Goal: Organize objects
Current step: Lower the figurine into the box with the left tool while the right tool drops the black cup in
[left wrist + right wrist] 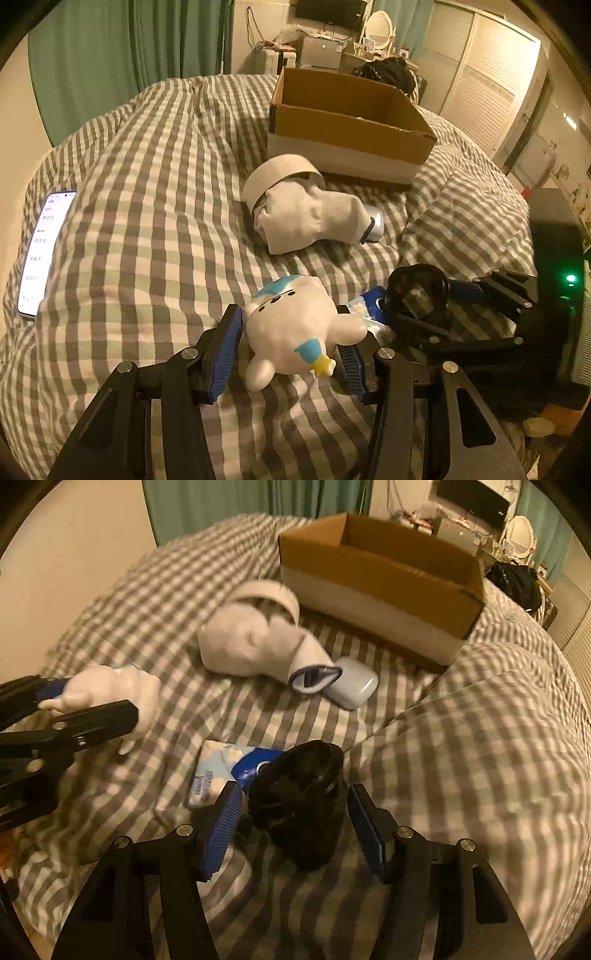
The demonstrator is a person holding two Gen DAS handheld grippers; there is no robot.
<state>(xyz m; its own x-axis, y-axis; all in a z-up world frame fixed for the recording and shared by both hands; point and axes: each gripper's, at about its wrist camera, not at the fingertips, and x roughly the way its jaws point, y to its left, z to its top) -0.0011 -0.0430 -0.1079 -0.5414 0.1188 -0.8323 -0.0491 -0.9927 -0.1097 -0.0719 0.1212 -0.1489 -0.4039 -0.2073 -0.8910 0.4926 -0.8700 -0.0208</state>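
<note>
My left tongs (291, 347): blue pads either side of white figurine (295, 328), apparently grasping it; figurine lies on checked bed (147, 184). My right tongs (293, 825): released, straddling black jar (299, 805), gap visible on right pad side. Blue packet (221, 771) just left of jar. Ahead of both tongs: white sock (306, 218), earbud case (352, 686), cardboard box (351, 125) beyond. Phone (44, 254) far left of left tongs.

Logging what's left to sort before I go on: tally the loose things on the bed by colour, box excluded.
White: 4 – toy figure, sock, tape ring, earbud case
Black: 1 – jar
Blue and white: 1 – packet
Lit screen: 1 – phone
Total: 7
</note>
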